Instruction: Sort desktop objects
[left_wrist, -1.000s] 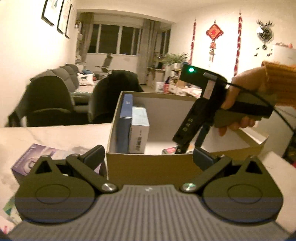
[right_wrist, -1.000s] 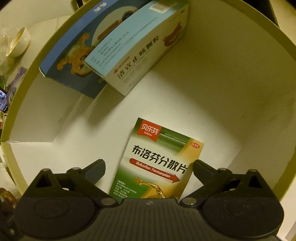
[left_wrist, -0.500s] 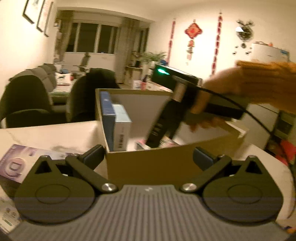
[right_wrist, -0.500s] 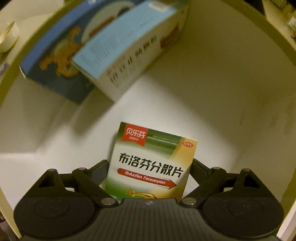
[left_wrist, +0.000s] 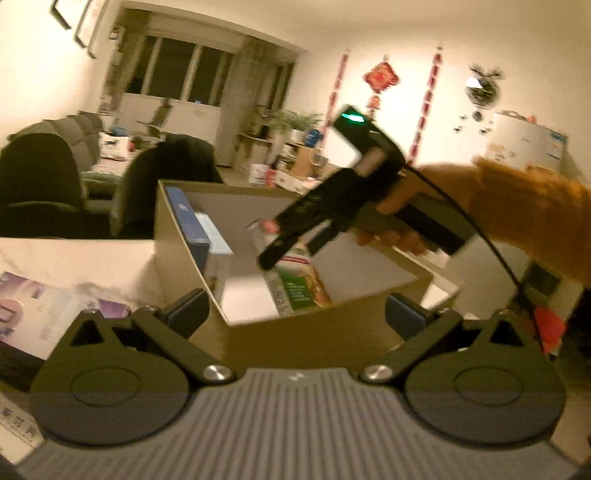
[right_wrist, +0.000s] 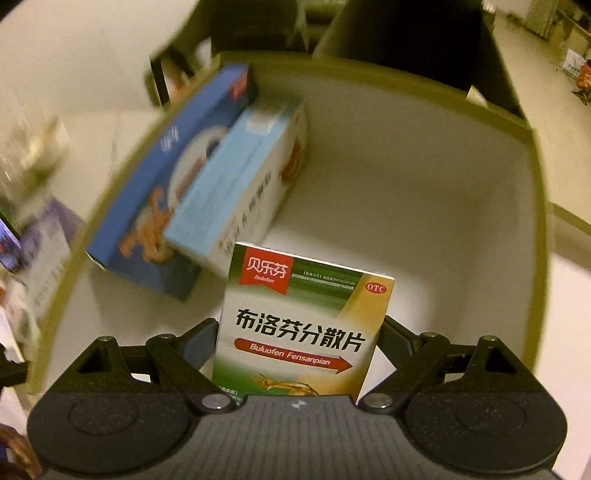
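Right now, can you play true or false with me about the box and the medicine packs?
1. The right gripper has the green ibuprofen box between its fingers. True.
2. The cardboard box has nothing else in it. False: a dark blue box and a light blue box lean together at its left side.
3. The left gripper is holding the dark blue box. False: its jaws are open and hold nothing; the cardboard box's near wall sits between them.
4. A hand in an orange sleeve holds the right gripper. True.
5. A purple and white box lies outside the cardboard box. True.
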